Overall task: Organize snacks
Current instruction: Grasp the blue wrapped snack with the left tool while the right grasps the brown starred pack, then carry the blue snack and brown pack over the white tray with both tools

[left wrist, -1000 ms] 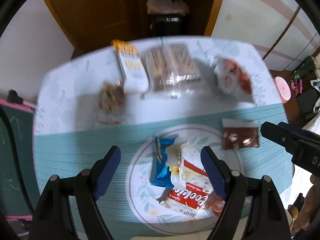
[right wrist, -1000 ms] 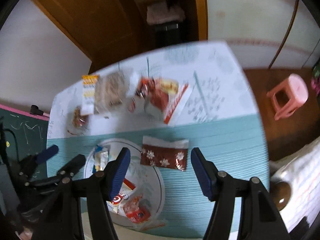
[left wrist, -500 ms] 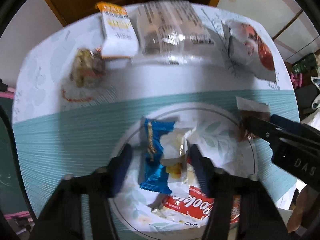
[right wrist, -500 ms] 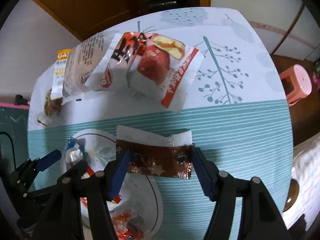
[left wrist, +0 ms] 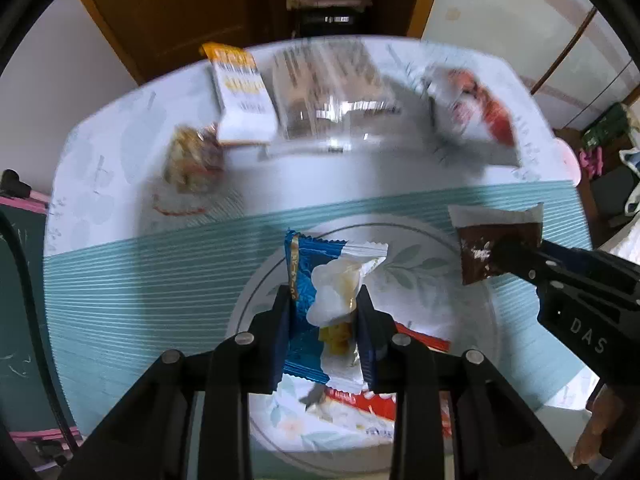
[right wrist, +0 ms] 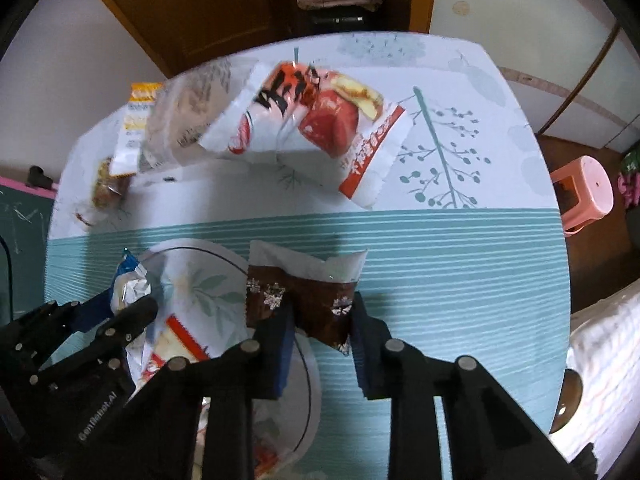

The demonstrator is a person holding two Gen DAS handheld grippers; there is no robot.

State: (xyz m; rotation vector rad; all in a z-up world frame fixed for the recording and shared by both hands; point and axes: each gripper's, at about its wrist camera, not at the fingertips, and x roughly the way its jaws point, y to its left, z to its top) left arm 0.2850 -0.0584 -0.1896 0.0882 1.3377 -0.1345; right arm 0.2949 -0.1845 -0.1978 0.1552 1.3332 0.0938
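Plate (left wrist: 420, 256) under left gripper (left wrist: 325, 312) clamping two wrappers; right gripper (right wrist: 320, 316) clamps one brown packet (right wrist: 308, 300).

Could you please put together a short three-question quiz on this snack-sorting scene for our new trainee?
1. True or false: the right gripper is shut on the brown foil packet with white snowflakes.
2. Which two wrappers sit between the left gripper's fingers?
3. Where is the big red-and-white snack bag: A on the round leaf-patterned plate, B on the white part of the tablecloth?

Key: 1 true. 2 the blue foil wrapper and the white wrapper. 3 B.
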